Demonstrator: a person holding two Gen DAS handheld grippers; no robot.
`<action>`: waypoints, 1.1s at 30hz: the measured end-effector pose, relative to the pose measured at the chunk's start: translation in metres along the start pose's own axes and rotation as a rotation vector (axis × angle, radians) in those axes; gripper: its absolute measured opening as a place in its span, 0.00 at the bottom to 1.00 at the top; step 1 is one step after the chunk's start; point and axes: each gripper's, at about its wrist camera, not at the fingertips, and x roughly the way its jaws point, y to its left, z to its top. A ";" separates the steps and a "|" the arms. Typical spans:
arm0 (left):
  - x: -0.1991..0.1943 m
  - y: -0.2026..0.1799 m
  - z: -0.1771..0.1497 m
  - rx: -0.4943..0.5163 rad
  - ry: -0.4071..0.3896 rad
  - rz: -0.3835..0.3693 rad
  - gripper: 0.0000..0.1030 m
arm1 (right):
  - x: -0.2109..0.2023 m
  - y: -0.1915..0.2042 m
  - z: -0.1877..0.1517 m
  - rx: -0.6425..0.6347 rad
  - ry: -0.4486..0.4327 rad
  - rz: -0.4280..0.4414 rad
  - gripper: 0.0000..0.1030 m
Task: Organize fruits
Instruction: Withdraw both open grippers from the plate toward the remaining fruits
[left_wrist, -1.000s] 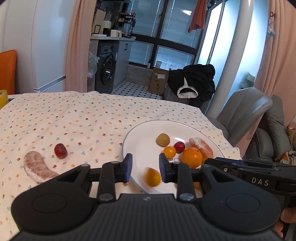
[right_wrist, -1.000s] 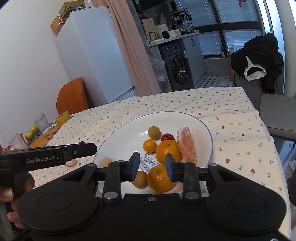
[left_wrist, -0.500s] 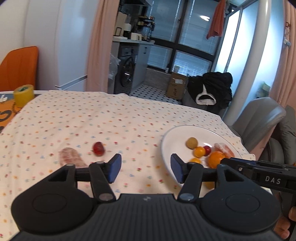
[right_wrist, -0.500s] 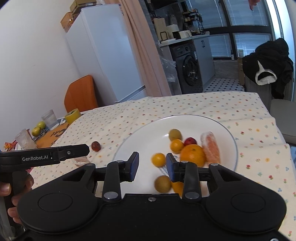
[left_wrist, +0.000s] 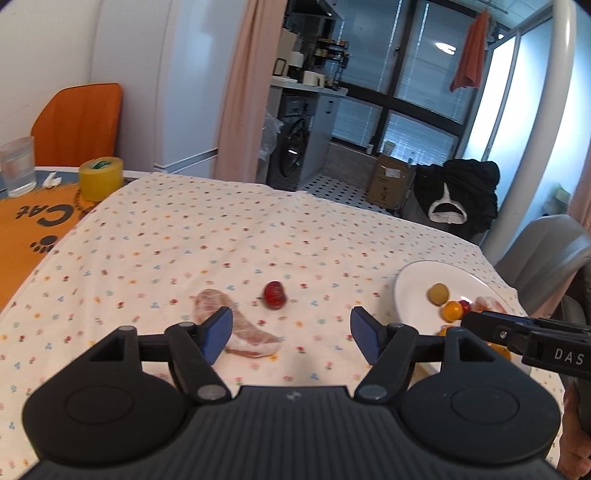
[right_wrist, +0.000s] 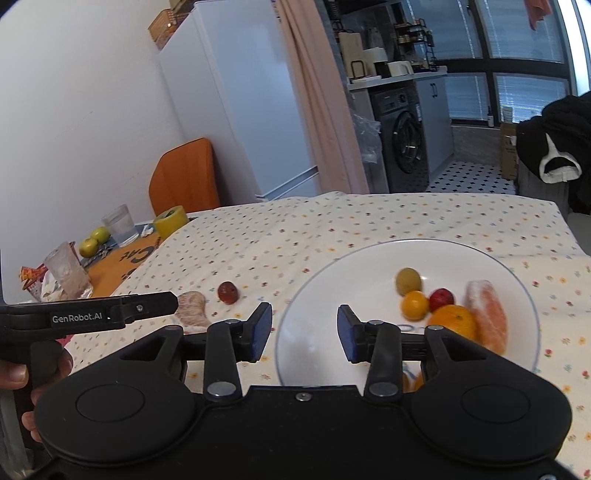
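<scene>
The white plate (right_wrist: 517, 280) holds a green-brown fruit (right_wrist: 408, 281), a small orange (right_wrist: 414, 305), a red fruit (right_wrist: 441, 299), a large orange (right_wrist: 452, 322) and a peeled segment (right_wrist: 487, 317). Both grippers are held level above the floral cloth (left_wrist: 221, 236), the left gripper (left_wrist: 291, 334) spread wide and empty, the right gripper (right_wrist: 304, 332) likewise parted over the plate's near rim. A strawberry (left_wrist: 274, 294) lies at twelve o'clock from the left gripper, and a pomelo piece (left_wrist: 236, 325) at nine o'clock, partly behind its left fingertip (left_wrist: 218, 334).

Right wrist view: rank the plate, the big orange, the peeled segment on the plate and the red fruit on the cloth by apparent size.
1. plate
2. peeled segment and big orange: similar, orange partly hidden, unranked
3. red fruit, though farther away
</scene>
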 end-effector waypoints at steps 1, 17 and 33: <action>0.000 0.003 0.000 -0.005 0.001 0.005 0.68 | 0.002 0.003 0.000 -0.004 0.003 0.002 0.41; 0.023 0.031 -0.007 -0.076 0.039 0.142 0.72 | 0.029 0.030 0.006 -0.043 0.034 0.035 0.47; 0.050 0.041 -0.003 -0.089 0.066 0.200 0.71 | 0.074 0.043 0.018 -0.068 0.086 0.047 0.47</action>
